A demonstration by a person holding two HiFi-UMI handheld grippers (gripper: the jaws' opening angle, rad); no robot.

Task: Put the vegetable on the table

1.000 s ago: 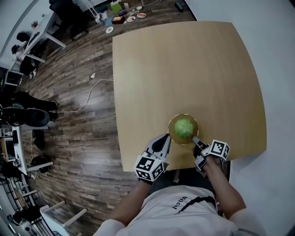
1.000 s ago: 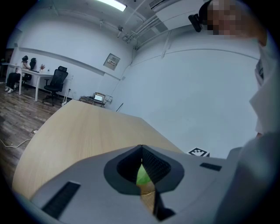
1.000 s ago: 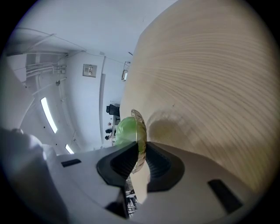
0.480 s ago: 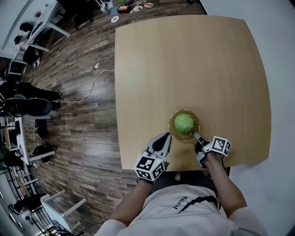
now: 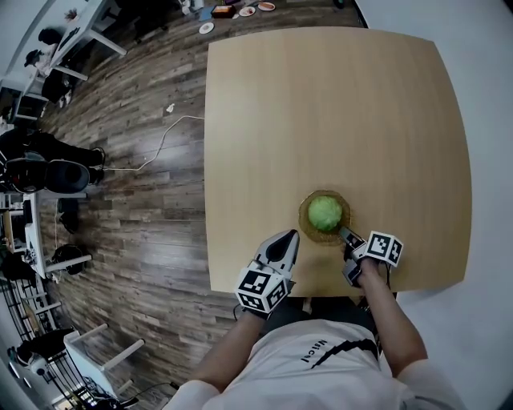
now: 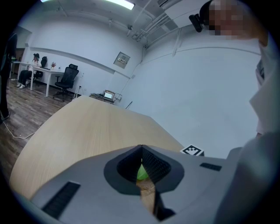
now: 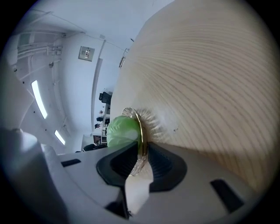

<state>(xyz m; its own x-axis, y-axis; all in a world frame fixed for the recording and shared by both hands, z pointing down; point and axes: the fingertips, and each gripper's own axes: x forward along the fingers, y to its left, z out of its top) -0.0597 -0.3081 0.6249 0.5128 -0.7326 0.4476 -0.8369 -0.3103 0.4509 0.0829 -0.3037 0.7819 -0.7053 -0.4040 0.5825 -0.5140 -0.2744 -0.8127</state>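
Note:
A round green vegetable [image 5: 325, 212] lies on a small clear plate with a gold rim [image 5: 304, 216], over the near part of the wooden table [image 5: 321, 104]. My right gripper [image 5: 346, 235] is shut on the plate's near rim. In the right gripper view the rim [image 7: 139, 124] is pinched between the jaws of that gripper [image 7: 142, 153], with the vegetable [image 7: 121, 131] just beyond. My left gripper [image 5: 290, 237] is shut and empty, left of the plate at the table's front edge. The left gripper view shows a sliver of the vegetable [image 6: 141, 173] through the closed jaws of the left gripper [image 6: 141, 149].
The table's front edge [image 5: 321, 290] runs just under both grippers. A wooden floor [image 5: 136, 200] with a loose cable [image 5: 164, 144] lies to the left. Desks and chairs [image 5: 40, 168] stand at the far left. Small dishes [image 5: 240, 11] sit on the floor beyond the table.
The plate with the vegetable has shifted slightly right and away along the table, with the right gripper still on its rim. The left gripper has stayed put.

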